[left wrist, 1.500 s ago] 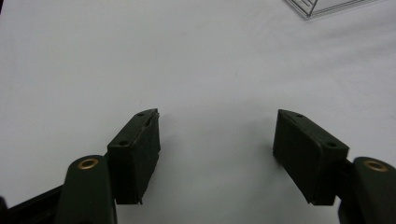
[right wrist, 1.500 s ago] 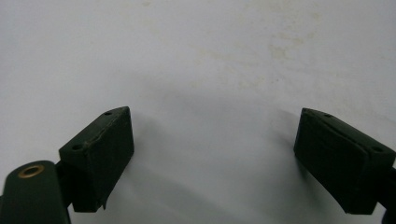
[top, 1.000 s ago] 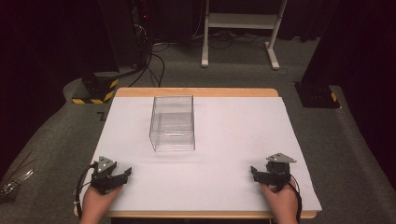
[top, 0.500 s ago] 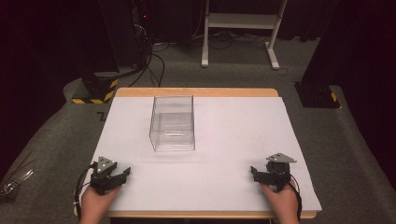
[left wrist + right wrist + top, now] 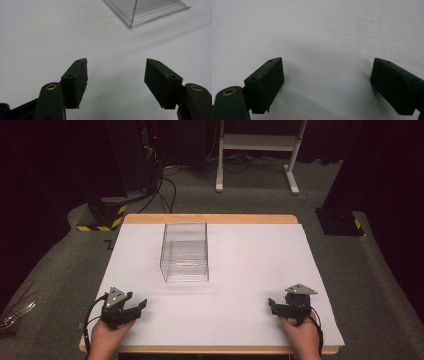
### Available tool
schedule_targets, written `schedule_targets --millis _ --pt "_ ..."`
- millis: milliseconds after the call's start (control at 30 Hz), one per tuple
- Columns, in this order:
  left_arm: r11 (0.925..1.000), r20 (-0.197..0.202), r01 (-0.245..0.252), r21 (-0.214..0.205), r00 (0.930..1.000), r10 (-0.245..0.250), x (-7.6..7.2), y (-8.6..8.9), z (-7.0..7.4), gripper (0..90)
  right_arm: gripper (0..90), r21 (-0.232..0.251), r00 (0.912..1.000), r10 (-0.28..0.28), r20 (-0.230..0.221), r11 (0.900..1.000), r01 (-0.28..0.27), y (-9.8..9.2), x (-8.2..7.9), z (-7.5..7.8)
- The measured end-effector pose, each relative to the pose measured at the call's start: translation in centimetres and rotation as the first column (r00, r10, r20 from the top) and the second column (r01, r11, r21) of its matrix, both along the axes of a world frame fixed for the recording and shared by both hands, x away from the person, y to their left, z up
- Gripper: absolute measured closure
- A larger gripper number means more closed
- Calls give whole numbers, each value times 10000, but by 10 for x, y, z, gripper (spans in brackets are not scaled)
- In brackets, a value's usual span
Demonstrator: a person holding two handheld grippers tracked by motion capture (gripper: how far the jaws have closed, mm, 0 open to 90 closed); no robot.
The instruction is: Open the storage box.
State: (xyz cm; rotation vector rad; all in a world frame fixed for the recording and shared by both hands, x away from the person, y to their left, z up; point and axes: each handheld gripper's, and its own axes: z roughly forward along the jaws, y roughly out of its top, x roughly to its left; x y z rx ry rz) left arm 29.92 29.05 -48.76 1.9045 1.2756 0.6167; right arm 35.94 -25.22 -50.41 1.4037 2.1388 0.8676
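Nothing has moved: both tongs (image 5: pixel 138 306) (image 5: pixel 272 304) rest spread apart near the clear rectangular box (image 5: pixel 184 251).

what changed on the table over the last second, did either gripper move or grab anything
Nothing visibly changed. The left gripper and right gripper rest at the near corners of the white table as before, both with jaws open and holding nothing. The clear plastic box stands in the same place, untouched.
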Motion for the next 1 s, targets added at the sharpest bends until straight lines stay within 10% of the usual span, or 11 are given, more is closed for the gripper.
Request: schedule_targets --millis 1000 --pt "9804 510 1751 -908 9839 -1710 11 -52 22 363 118 -2 10000 2 2 10000 -2 0 0 0"
